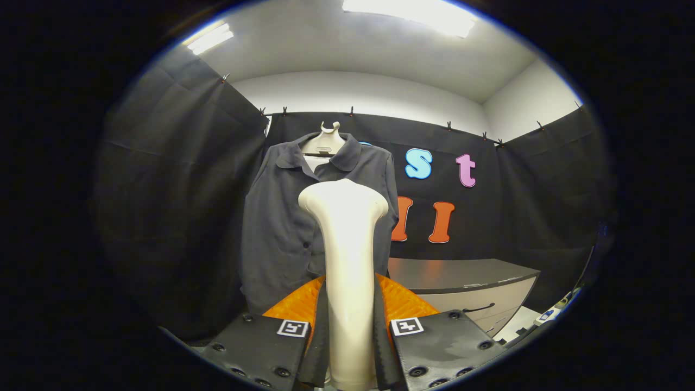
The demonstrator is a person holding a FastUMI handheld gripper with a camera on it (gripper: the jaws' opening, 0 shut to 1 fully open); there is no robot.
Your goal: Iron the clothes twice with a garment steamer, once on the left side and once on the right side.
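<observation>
Steamer (347, 255) upright, clenched in hand-held gripper (348, 347) | dark shirt (282, 228) on hanger (324, 142) beyond, 11 o'clock | desk (461, 274) at 3 o'clock

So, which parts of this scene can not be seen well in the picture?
- Cream plastic garment steamer, gripper view: its lower end is cut off between the gripper fingers, which clamp it.
- Dark grey collared shirt on its hanger: the steamer hides its middle; its hem sits behind the fingers.
- Grey cabinet: the small things beside it are too small to tell.
</observation>
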